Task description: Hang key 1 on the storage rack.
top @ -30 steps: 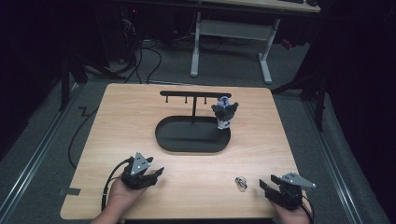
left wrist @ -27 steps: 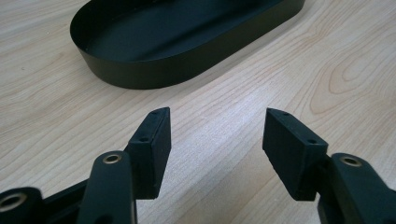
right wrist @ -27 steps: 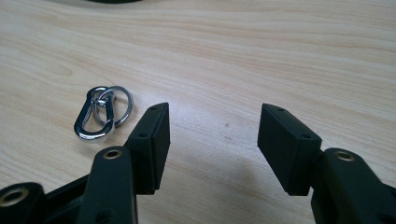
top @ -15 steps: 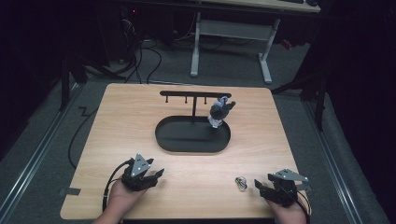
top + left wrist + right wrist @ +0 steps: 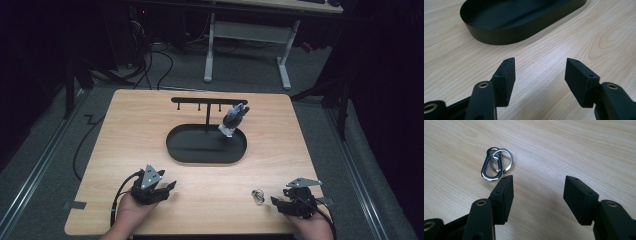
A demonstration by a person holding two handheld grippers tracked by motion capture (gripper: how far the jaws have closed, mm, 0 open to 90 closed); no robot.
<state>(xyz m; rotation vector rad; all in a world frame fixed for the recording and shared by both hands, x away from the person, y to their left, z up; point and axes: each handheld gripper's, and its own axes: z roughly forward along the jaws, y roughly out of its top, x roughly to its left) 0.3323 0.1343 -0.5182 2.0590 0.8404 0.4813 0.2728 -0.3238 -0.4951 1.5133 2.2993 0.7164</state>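
A silver carabiner with a key ring (image 5: 258, 196) (image 5: 495, 165) lies flat on the wooden table near the front right. My right gripper (image 5: 276, 202) (image 5: 539, 185) sits just right of it, open; its jaws have just been closing a little, with nothing between them. In the right gripper view the clip lies just beyond the left pad's tip. My left gripper (image 5: 168, 187) (image 5: 540, 67) rests at the front left, open and empty, pointing at the black oval tray (image 5: 176, 150) (image 5: 506, 37). A grey-blue charm (image 5: 234, 120) hangs tilted from the black hook stand (image 5: 209, 101).
The stand rises from the tray at the table's middle. A cable (image 5: 116, 200) trails from the left gripper over the front edge. Beyond the table's far edge are floor cables and white desk legs (image 5: 209, 55). Bare wood lies between the two grippers.
The hanging charm has swung from hanging straight to a tilt. The right gripper has shifted slightly left toward the carabiner. The left gripper has stayed put.
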